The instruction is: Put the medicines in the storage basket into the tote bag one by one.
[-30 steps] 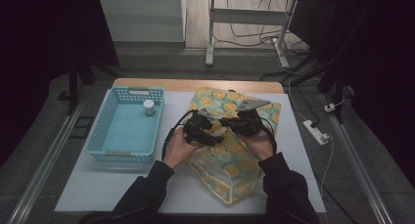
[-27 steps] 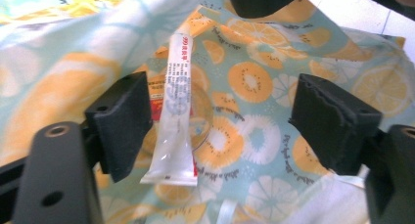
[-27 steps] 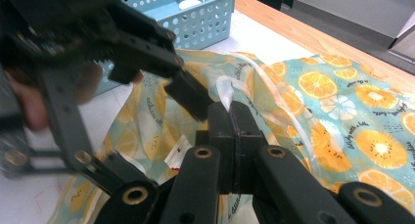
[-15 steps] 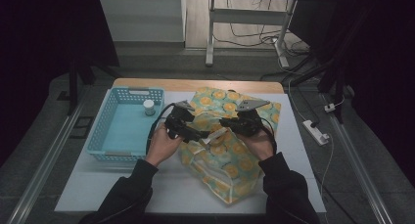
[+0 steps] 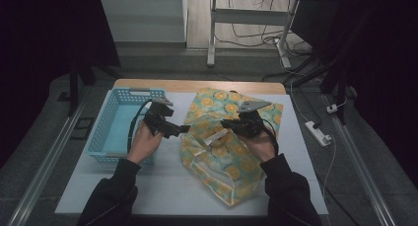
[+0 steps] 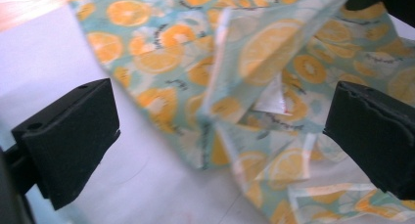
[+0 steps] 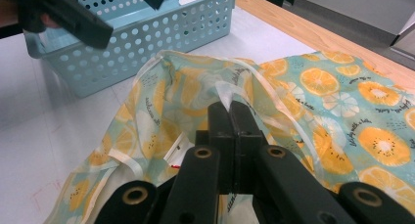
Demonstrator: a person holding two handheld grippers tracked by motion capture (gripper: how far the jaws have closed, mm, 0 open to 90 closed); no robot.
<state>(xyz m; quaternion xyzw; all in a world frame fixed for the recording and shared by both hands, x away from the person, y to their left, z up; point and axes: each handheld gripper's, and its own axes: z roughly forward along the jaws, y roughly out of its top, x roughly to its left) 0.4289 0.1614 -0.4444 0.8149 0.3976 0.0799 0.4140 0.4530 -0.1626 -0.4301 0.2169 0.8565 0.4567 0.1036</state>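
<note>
A translucent plastic tote bag printed with orange slices [image 5: 231, 152] lies crumpled on the white table [image 5: 162, 191], just beside a light-blue perforated plastic basket [image 5: 106, 132]. The right gripper [image 5: 227, 125] has its jaws pressed together on a fold at the bag's rim, apparently its handle strap. The left gripper [image 5: 183, 130], near the basket's right wall, has just been opening; its jaws stand wide apart and empty, the bag beyond them.
</note>
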